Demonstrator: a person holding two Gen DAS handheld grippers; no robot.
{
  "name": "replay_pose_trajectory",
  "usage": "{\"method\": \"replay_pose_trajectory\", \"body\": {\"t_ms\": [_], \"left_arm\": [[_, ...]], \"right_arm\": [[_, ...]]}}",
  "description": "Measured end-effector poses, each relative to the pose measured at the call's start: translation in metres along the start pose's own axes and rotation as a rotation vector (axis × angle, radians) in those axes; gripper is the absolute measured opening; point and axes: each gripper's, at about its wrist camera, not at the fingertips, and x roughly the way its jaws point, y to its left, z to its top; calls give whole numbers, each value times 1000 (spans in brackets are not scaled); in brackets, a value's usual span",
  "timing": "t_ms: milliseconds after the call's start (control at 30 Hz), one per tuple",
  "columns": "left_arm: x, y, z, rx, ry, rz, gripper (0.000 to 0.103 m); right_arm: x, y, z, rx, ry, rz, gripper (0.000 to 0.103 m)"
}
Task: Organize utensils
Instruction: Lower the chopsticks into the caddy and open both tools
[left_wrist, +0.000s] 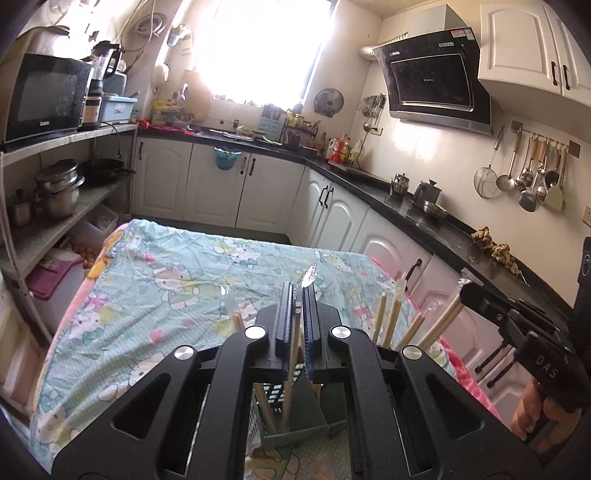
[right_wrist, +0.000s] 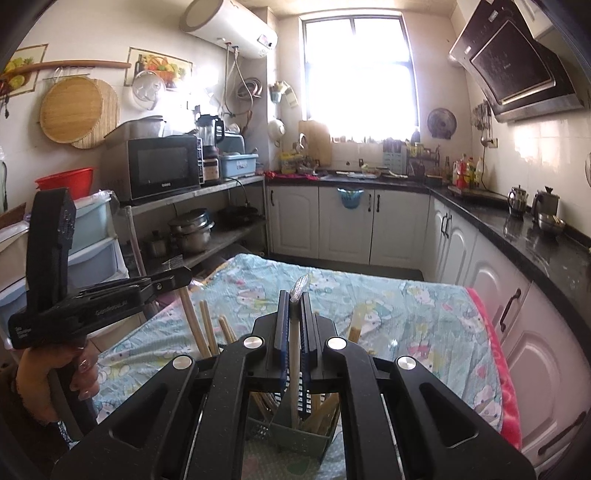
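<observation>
Over the green utensil holder (right_wrist: 295, 439) on the cloth-covered bench (left_wrist: 166, 280), both grippers hang nose-down w/ jaws clenched. Left gripper (left_wrist: 298, 295) pinches a pale stick-handled utensil in a clear wrapper (left_wrist: 310, 275); its lower end dips toward the holder below. Right gripper (right_wrist: 294, 306) pinches a similar wrapped utensil (right_wrist: 300, 284), shaft running down into the holder among the chopsticks (right_wrist: 207, 328) already standing there.

Judgement: this looks like the drop-in step, both pieces nearly home.

Risks:
- Holder is crowded & light; a shaft pushed against the standing sticks could tip it or jam partway.
- Two grippers over one holder, close together, so they could knock each other if both go down at once.
- Wrapper is slick; the piece may slip or swing in the pinch, then miss its compartment.
- Letting go too high = utensil bounces out onto the cloth.
- Can't tell which compartment each is aimed at.
</observation>
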Motion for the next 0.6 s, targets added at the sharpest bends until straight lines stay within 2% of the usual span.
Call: {"method": "replay_pose_trajectory", "body": {"t_ms": [133, 200, 267, 333, 400, 467, 600], "left_arm": [[0, 1, -5, -11, 10, -7, 4], [-2, 2, -6, -18, 10, -12, 13], [-5, 2, -7, -29, 9, -16, 23], [-9, 3, -8, -41, 9, -22, 27], [-14, 4, -9, -50, 7, -22, 34], [-19, 5, -10, -60, 4, -21, 45], [-33, 7, -11, -69, -12, -16, 59]], "right_arm": [[7, -1, -6, 7, 30, -9, 6], [7, -1, -9, 5, 40, -17, 9], [4, -2, -11, 9, 36, -23, 24], [2, -2, -12, 7, 32, -29, 30], [-3, -2, -13, -3, 25, -39, 33], [-8, -1, -14, -14, 18, -50, 40], [-17, -1, -16, -26, 6, -55, 46]]}}
